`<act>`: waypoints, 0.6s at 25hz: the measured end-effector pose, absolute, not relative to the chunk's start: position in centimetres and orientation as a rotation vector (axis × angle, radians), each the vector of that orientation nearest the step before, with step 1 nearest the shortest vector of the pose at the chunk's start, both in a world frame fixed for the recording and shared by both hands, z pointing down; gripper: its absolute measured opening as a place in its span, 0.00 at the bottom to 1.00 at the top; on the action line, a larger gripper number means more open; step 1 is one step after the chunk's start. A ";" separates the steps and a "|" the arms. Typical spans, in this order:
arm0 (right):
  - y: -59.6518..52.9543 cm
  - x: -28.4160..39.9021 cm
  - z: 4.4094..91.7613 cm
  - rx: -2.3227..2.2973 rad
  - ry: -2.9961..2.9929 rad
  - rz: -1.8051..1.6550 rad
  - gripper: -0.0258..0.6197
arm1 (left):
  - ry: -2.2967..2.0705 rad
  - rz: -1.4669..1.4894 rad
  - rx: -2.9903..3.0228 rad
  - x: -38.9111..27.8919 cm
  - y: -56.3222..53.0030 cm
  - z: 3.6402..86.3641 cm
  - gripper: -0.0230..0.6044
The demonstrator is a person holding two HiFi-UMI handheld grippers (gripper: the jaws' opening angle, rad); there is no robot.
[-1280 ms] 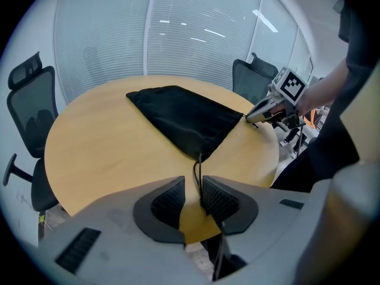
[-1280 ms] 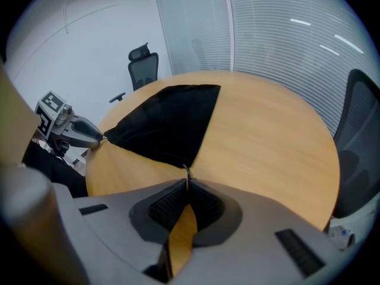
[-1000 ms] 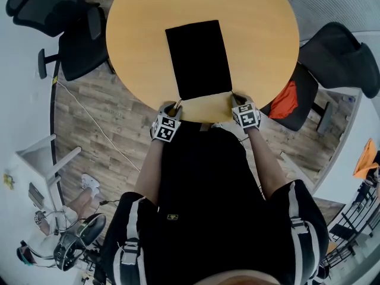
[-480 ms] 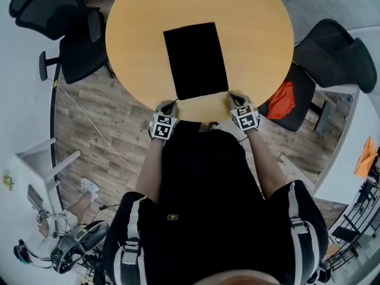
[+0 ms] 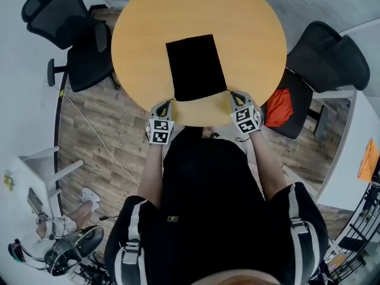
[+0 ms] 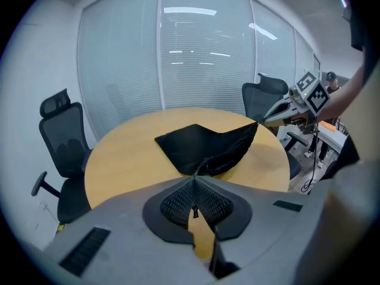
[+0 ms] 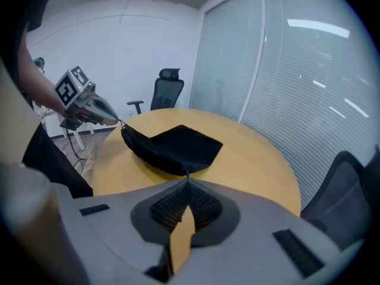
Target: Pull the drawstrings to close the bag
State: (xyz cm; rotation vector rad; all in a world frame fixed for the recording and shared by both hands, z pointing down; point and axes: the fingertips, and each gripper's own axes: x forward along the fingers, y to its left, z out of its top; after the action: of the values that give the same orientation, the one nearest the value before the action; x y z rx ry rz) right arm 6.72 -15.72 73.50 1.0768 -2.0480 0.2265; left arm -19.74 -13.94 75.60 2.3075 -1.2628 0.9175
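Observation:
A flat black drawstring bag (image 5: 193, 67) lies on the round wooden table (image 5: 136, 34), its mouth toward me. My left gripper (image 5: 168, 104) is at the mouth's left corner, shut on the thin black drawstring (image 6: 200, 166) that runs from its pads to the bag (image 6: 202, 144). At the right corner my right gripper (image 5: 231, 94) is shut on the other drawstring (image 7: 187, 173). In the right gripper view the bag (image 7: 175, 147) has its mouth edge lifted off the table between the two grippers. Each gripper shows in the other's view: right gripper (image 6: 262, 122), left gripper (image 7: 119, 122).
Black office chairs stand at the left (image 5: 65, 28) and right (image 5: 323, 55) of the table; something orange (image 5: 279, 108) lies by the right chair. A pale cable (image 5: 89, 129) runs over the wood floor. A glass wall with blinds (image 6: 196, 52) is behind the table.
The left gripper's jaws have shut on the drawstring. Both grippers now sit a little further apart at the bag's mouth corners, and the bag has slid slightly toward me.

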 end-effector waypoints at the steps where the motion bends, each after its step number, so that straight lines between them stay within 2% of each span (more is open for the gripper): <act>1: -16.1 6.7 72.5 1.082 -2.055 0.188 0.13 | -1.288 0.918 2.318 -19.9 -14.2 74.8 0.06; 15: -19.4 8.2 56.2 1.254 -2.121 -0.304 0.13 | -1.742 0.927 2.581 -20.0 -17.2 57.3 0.06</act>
State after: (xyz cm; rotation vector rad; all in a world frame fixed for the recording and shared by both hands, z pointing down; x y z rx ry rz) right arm 8.23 -19.40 56.17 1.2544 -2.1211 -0.3045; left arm -19.99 -17.24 57.25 2.5812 -1.7417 0.9270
